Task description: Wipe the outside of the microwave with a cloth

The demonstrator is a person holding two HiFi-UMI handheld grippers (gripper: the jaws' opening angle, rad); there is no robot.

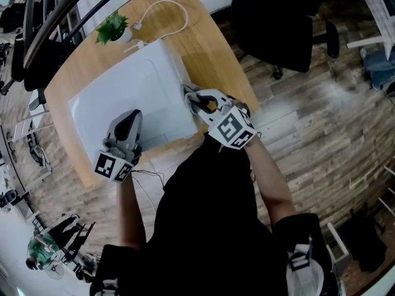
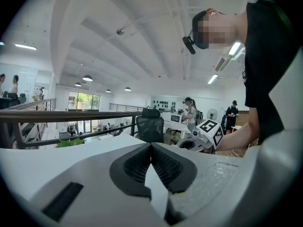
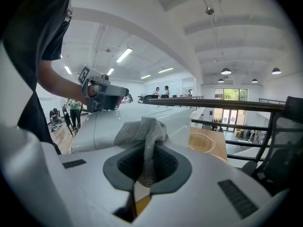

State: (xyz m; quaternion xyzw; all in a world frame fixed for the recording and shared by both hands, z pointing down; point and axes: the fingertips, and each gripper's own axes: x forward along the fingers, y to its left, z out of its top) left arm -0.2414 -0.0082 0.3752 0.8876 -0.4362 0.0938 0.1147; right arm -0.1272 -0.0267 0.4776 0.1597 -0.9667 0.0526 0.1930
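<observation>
cloth (image 3: 141,132) sits pinched in your right gripper (image 1: 192,97) at the right edge of the microwave (image 1: 123,88); your left gripper (image 1: 130,118) is closed on nothing above its top.

Wooden table (image 1: 210,48), plant (image 1: 112,27), perhaps charger cable (image 1: 165,1), chair (image 1: 278,29)

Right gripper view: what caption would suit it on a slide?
The right tongs clamp a grey cloth beside a white microwave, ready to wipe.

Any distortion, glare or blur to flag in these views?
Head view: heavy fisheye, floorboards bow; white microwave top nearly washed out. Left gripper view: dark round vignette, mosaic patch upper right. Right gripper view: cloth sharp, ceiling lights bright, same vignette.
</observation>
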